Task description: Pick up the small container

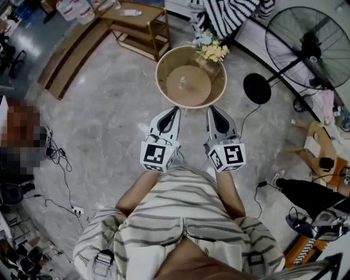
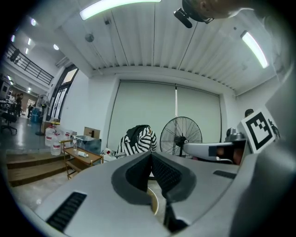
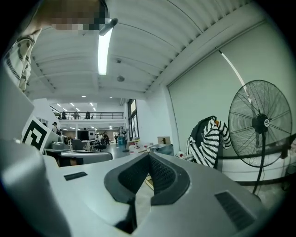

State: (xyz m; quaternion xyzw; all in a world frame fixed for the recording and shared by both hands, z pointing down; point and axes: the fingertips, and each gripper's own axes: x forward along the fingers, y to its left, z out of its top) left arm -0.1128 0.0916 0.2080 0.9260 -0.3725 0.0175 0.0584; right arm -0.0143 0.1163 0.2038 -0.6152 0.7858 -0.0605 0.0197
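Note:
A small pale container (image 1: 182,82) stands on a round tan table (image 1: 162,75) with a raised rim, straight ahead in the head view. My left gripper (image 1: 176,110) and right gripper (image 1: 211,109) are side by side just short of the table's near rim, both pointing at it, both above the floor. In the left gripper view, the left gripper (image 2: 151,156) has its dark pads pressed together with nothing between them, and a curve of the table rim (image 2: 155,203) shows below. The right gripper (image 3: 149,156) is likewise shut and empty. Neither gripper view shows the container.
Pale flowers (image 1: 211,50) sit at the table's far edge. A wooden shelf (image 1: 139,24) stands behind on the left, a striped garment (image 1: 229,13) behind it. A pedestal fan (image 1: 309,46) with a black base (image 1: 257,88) stands on the right. Cables (image 1: 60,164) trail across the floor on the left.

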